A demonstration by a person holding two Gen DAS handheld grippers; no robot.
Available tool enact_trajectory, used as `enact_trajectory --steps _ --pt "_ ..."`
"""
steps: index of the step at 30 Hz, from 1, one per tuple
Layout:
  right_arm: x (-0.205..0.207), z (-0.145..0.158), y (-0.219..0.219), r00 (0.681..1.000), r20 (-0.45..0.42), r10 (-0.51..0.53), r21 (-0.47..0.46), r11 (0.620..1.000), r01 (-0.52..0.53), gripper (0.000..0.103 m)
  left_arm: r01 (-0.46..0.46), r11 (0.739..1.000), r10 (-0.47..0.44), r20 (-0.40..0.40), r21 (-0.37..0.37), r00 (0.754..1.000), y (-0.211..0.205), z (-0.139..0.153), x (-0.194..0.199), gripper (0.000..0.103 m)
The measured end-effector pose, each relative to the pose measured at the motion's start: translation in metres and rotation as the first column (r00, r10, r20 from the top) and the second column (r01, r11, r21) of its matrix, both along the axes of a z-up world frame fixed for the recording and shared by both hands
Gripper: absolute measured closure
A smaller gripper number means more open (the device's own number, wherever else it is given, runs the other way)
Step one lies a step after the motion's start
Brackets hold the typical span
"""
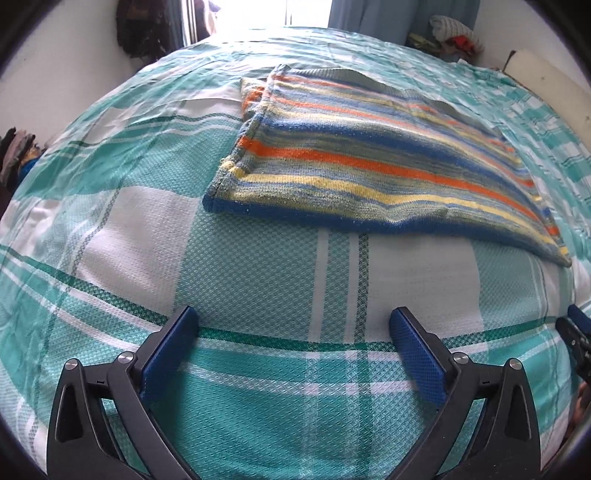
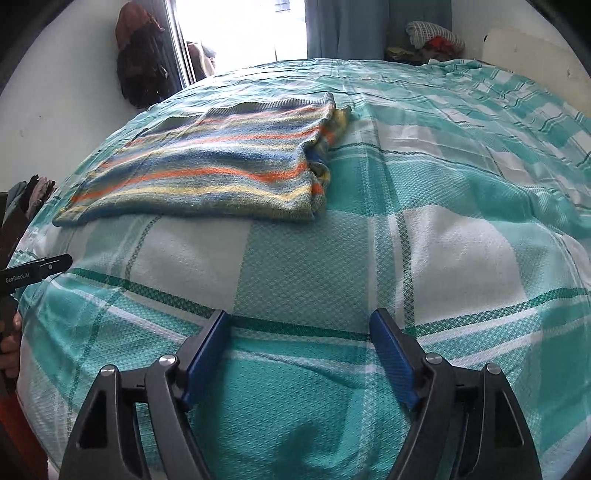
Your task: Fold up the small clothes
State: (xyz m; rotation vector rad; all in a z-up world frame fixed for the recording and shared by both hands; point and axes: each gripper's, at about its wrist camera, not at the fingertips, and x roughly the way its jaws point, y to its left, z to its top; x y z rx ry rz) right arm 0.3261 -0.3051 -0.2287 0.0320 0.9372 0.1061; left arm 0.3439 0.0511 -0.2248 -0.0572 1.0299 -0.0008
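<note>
A striped knit garment (image 1: 373,162) in blue, orange and yellow lies folded flat on the bed. In the right wrist view the same garment (image 2: 207,170) sits up and to the left. My left gripper (image 1: 295,321) hovers over bare sheet just short of the garment's near edge, jaws wide open and empty. My right gripper (image 2: 301,325) is also open with nothing between its blue pads (image 2: 391,354), over the sheet to the right of the garment. Part of the left gripper's body (image 2: 37,271) shows at the left edge of the right wrist view.
The bed is covered by a teal and white checked sheet (image 1: 258,258). A bright window (image 2: 240,29) and blue curtain (image 2: 369,26) stand behind the bed. Piled clothes (image 2: 432,37) lie at the far right corner, a dark bag (image 2: 142,62) hangs left.
</note>
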Motion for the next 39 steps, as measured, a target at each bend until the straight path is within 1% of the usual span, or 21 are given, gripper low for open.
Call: enact_trajectory --steps 29,34,39 --pt "-0.0010 -0.0010 0.0013 1.000 0.010 -0.004 0.000 1.000 0.004 0.024 -0.003 1.000 0.003 0.034 0.013 0.999 -0.0030 -0.0009 -0.0042 0.001" --pt "-0.0013 -0.0011 0.0011 1.000 0.014 -0.006 0.004 1.000 0.006 0.024 -0.005 1.000 0.004 0.049 0.021 0.999 -0.0048 0.0012 -0.0066 0.001" --pt "-0.0003 -0.0005 -0.0004 1.000 0.005 -0.004 0.017 1.000 0.004 0.024 -0.006 0.999 0.004 0.043 0.040 0.999 -0.0074 0.0062 -0.0092 0.001"
